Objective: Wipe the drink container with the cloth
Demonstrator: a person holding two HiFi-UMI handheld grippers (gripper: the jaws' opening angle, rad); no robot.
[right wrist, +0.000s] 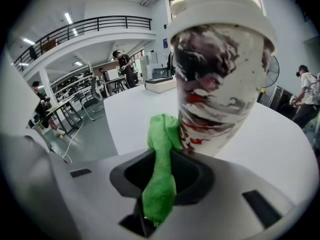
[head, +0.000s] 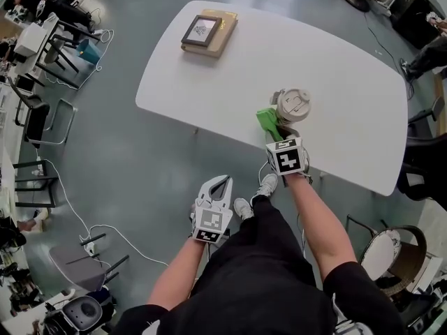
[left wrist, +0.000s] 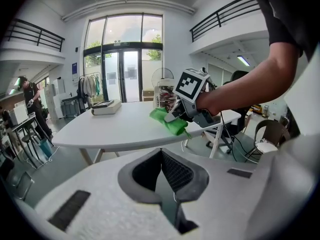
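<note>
Right gripper [head: 279, 137]: jaws clenched on the green cloth [right wrist: 160, 184], one bunched end standing out past the tips. Left gripper [head: 218, 187]: jaws together on nothing, held low off the near table edge, well apart from the work.

Drink container [head: 292, 106]: lidded printed paper cup, upright on the white table [head: 209, 82] near its 6 o'clock edge, long axis vertical.

Key relation: in the right gripper view the cup [right wrist: 220, 79] stands at about 1 o'clock from the jaws, and the cloth's free end lies against its lower wall on the 9 o'clock side. We judge the wipe must run up along that vertical axis or around the wall. The right gripper is by far the nearer. Nothing steadies the cup, so a sideways push may tip it.

Not readable: the cup's base is hidden behind the gripper body, its far wall is unseen, and in the head view the lid covers the wall. How firmly the cloth presses, we cannot tell
</note>
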